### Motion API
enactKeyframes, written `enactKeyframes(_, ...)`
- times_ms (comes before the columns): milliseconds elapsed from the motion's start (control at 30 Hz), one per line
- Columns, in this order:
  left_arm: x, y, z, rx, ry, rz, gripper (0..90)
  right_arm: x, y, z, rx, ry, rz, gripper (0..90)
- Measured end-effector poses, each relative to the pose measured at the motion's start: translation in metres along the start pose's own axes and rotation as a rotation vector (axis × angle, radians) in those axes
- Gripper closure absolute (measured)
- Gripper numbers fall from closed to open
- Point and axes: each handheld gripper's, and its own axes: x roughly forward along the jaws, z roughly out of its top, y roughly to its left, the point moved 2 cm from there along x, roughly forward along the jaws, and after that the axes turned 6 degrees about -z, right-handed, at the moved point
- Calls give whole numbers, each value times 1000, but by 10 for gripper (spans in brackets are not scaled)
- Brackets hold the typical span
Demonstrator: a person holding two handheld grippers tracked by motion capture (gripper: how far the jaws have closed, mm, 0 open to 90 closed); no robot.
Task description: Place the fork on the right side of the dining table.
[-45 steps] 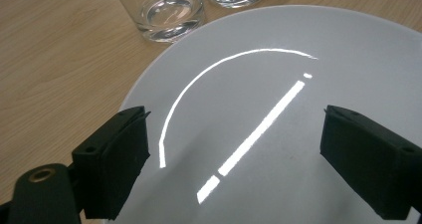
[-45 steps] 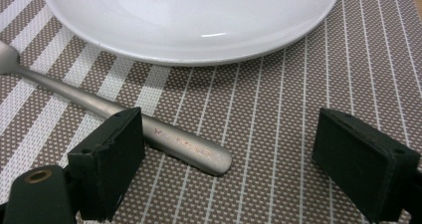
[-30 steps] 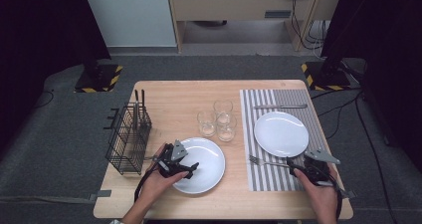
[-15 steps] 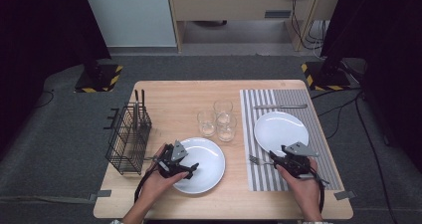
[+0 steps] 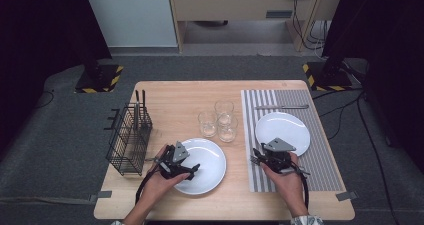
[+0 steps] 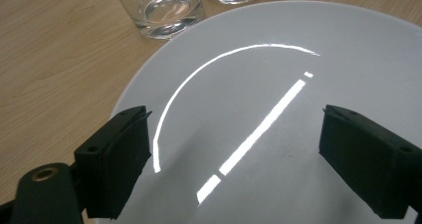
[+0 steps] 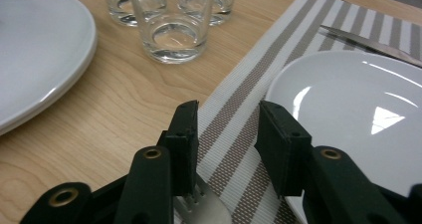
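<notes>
Your right gripper (image 5: pixel 263 156) had slid leftward along the striped placemat (image 5: pixel 320 170) since a second earlier, ending over the fork (image 7: pixel 201 210) at the far plate's (image 5: pixel 295 127) seven o'clock. Only its own view showed the tines beneath part-open jaws. Your left gripper (image 6: pixel 234 149) hovered wide open over the near plate (image 6: pixel 278 45), wrist low.

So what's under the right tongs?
A fork lies on the striped placemat beneath the right tongs, tines visible between the jaws. Its handle is hidden under the tool.
</notes>
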Motion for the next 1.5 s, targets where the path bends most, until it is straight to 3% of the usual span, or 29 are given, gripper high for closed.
enactKeyframes(367, -2, 2, 0, -2, -3, 8, 121, 1, 6, -2, 4, 20, 37, 692)
enactKeyframes(1067, -3, 4, 0, -9, -6, 17, 120, -2, 10, -1, 7, 0, 78, 793)
enactKeyframes(1500, -2, 3, 0, -9, -5, 17, 120, 7, 20, -2, -30, 28, 116, 762)
